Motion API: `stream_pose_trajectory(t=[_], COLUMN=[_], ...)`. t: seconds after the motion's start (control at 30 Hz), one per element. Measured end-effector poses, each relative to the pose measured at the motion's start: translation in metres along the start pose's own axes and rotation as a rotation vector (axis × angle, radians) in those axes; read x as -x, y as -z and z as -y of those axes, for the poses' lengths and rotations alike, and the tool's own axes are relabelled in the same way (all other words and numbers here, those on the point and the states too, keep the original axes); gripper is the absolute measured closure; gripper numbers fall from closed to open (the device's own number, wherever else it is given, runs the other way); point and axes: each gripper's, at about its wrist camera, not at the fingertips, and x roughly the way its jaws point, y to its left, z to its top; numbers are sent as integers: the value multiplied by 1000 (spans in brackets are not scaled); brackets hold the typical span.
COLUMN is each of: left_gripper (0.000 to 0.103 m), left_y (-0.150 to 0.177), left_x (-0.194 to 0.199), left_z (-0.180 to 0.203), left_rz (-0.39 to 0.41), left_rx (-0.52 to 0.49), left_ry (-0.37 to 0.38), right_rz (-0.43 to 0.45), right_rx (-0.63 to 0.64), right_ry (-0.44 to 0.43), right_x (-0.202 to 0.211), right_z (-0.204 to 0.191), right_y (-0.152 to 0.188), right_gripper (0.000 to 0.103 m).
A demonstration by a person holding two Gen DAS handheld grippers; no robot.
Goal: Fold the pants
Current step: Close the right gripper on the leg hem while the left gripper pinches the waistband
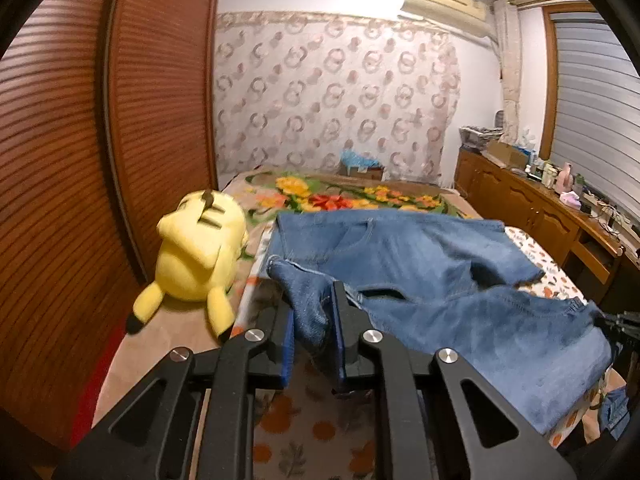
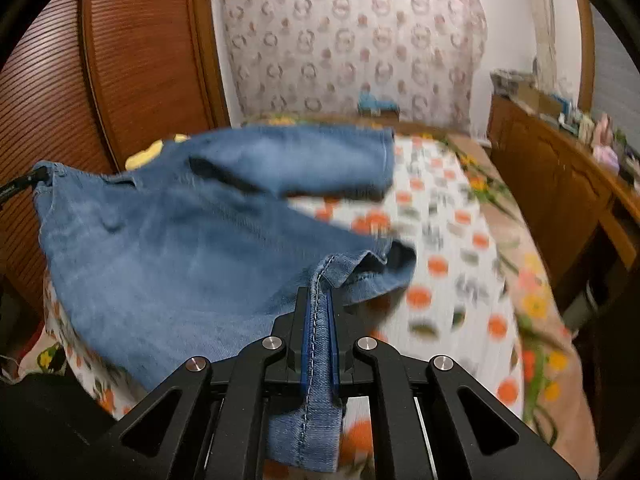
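A pair of blue denim pants (image 1: 420,264) is held up over the bed, stretched between my two grippers. My left gripper (image 1: 312,312) is shut on a bunched denim edge at the pants' left end. My right gripper (image 2: 319,312) is shut on a stitched seam edge of the pants (image 2: 180,248). The right gripper shows at the right edge of the left wrist view (image 1: 624,324). The left gripper shows at the left edge of the right wrist view (image 2: 24,184). The far part of the pants hangs over the bed; the right wrist view is blurred.
A yellow plush toy (image 1: 200,252) lies on the bed's left side by the brown louvred wardrobe (image 1: 80,160). The bed (image 2: 460,240) has a flowered cover. A wooden cabinet (image 1: 540,208) with clutter runs along the right. A box (image 1: 360,168) stands beyond the bed.
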Motion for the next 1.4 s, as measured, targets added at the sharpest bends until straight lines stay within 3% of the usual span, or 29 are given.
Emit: stream_pose_trajectory(t=[0.2,0.37,0.6,0.9,1.1,1.27,1.4], left_gripper=[89,89,89,89,89,89,89], left_y=[-19,-31,-36,-35,-35,-35,-35], left_x=[-22,-43,-73,-98,-104,-106,-105], left_z=[9,13,19,29,33,36,37], left_rz=[12,3,-34,-79,-92,-93,-93], left_rx=[-23,-37,-48,-74,-77,-82,-82], left_ry=[11,11,13,14,20,20,19], right_rz=[71,78,-13,-88,-74,-27,-11], right_rx=[46,65,96,95,51,16,-6], right_ry=[1,-6,-14,-43,-55,-71,-63], right_x=[-11,-41,-112,-156,-144,-119,-102], right_z=[-1,-1,-4,-1,6,10,17], right_y=[-38,-61,-73,-83,-92,-90,-80], right_gripper=[96,96,96,96,72,69,61])
